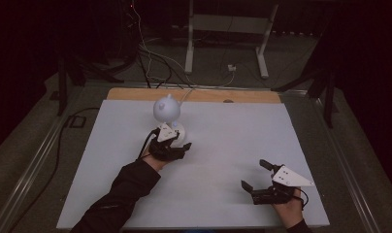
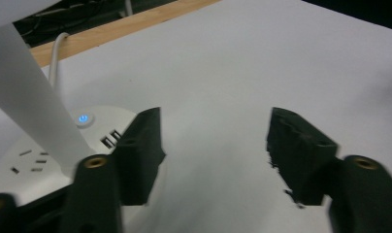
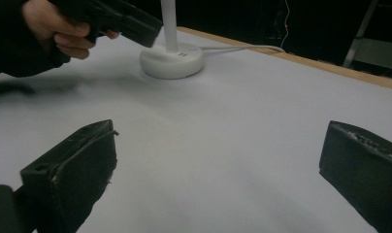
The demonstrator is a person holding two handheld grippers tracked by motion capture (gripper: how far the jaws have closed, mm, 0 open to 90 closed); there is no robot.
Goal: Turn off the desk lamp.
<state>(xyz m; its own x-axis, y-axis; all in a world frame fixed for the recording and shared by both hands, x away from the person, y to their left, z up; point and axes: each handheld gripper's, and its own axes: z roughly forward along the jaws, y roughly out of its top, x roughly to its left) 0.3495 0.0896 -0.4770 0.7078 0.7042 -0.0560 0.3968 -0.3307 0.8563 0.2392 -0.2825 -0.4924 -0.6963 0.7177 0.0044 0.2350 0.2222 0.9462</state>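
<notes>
White desk lamp (image 1: 167,110) upper left-centre of table (image 1: 233,145), its round base (image 2: 34,160) with lit blue button (image 2: 84,118). Left gripper (image 1: 177,144) just beside the base, fingers spread, holding nothing. Right gripper (image 1: 256,175) lower right, fingers spread wide, empty.

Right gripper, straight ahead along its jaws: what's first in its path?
Looks free nearby: the right gripper points over bare table. Farther on, slightly left of the line, sits the lamp base; depth unclear, so it may pass it.
</notes>
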